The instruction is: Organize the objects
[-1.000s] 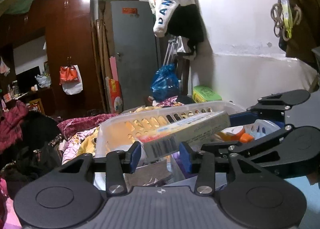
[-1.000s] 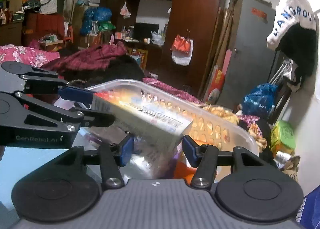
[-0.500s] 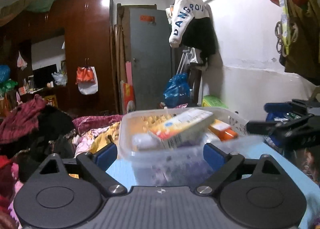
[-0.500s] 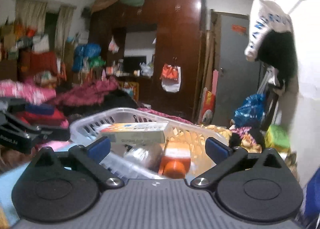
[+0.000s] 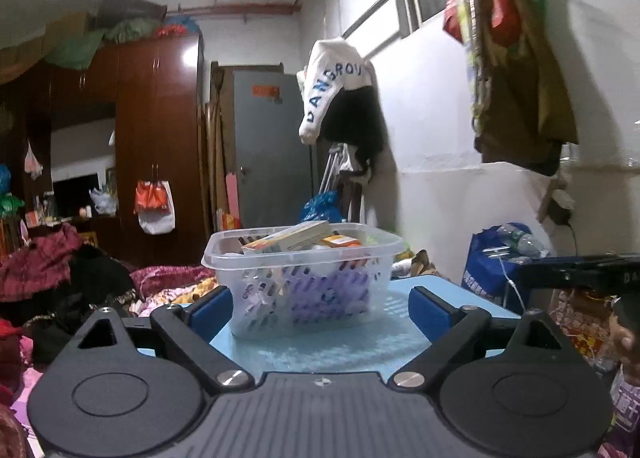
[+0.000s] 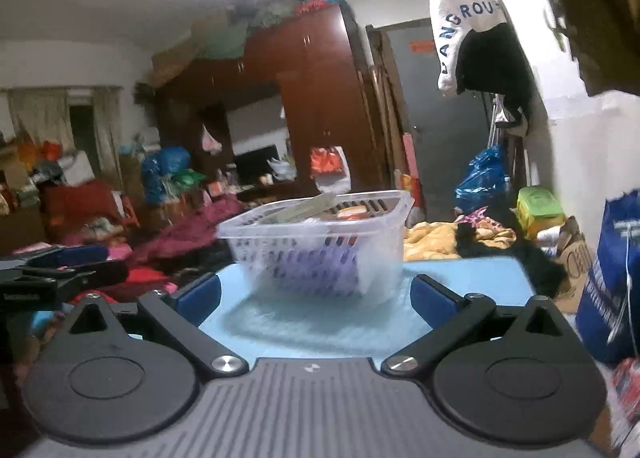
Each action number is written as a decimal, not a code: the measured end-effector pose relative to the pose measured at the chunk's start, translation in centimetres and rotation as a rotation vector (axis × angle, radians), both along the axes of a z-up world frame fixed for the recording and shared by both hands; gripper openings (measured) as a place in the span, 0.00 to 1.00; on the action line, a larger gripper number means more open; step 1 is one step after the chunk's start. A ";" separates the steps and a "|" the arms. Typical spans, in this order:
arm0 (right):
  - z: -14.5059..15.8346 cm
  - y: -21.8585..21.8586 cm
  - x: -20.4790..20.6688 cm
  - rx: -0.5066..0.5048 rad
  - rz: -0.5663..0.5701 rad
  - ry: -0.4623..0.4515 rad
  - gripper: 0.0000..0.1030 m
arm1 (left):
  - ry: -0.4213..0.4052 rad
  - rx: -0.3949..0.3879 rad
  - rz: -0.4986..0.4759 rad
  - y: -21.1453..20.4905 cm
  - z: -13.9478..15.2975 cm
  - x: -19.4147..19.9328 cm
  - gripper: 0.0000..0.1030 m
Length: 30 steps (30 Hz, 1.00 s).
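Observation:
A clear plastic basket (image 5: 304,282) stands on a light blue table (image 5: 340,342). A long orange-and-white box (image 5: 288,240) lies slanted on top of its contents, beside an orange item (image 5: 340,241). My left gripper (image 5: 320,308) is open and empty, a short way in front of the basket. In the right wrist view the basket (image 6: 320,242) stands on the table (image 6: 460,270). My right gripper (image 6: 316,300) is open and empty, also back from it. The left gripper shows at the left edge (image 6: 60,270).
The table's far edge lies just behind the basket. Clothes (image 5: 60,270) are heaped to the left. A blue bag (image 5: 492,262) stands at the right by the wall. A wardrobe (image 5: 156,146) and a grey door (image 5: 272,150) stand behind.
My left gripper let go of the long box, which now lies in the basket. Both grippers opened wide and drew back from the basket and lower.

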State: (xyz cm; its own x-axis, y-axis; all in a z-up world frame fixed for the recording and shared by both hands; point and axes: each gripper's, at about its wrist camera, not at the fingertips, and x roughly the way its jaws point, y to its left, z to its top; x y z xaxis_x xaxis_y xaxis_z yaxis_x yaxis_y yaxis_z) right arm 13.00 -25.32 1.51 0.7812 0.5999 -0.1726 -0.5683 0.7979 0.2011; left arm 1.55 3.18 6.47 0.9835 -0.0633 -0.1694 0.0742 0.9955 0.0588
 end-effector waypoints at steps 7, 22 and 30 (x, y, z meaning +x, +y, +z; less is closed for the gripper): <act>1.2 0.1 -0.1 0.018 0.012 0.034 1.00 | -0.056 -0.032 0.012 -0.3 1.5 -2.4 0.96; 2.5 -1.7 3.0 0.160 -0.004 0.090 1.00 | 0.011 -0.130 -0.006 -0.8 2.2 -0.2 0.98; 1.7 2.1 2.9 -0.016 -0.059 -0.008 1.00 | 0.053 0.015 0.020 -3.5 0.6 0.0 0.98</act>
State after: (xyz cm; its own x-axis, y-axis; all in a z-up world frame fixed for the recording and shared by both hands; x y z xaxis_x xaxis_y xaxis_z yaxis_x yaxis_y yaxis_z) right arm 15.94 -23.17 3.25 0.8169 0.5497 -0.1749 -0.5214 0.8333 0.1838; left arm 1.56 -0.30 7.09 0.9742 -0.0407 -0.2219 0.0576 0.9959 0.0704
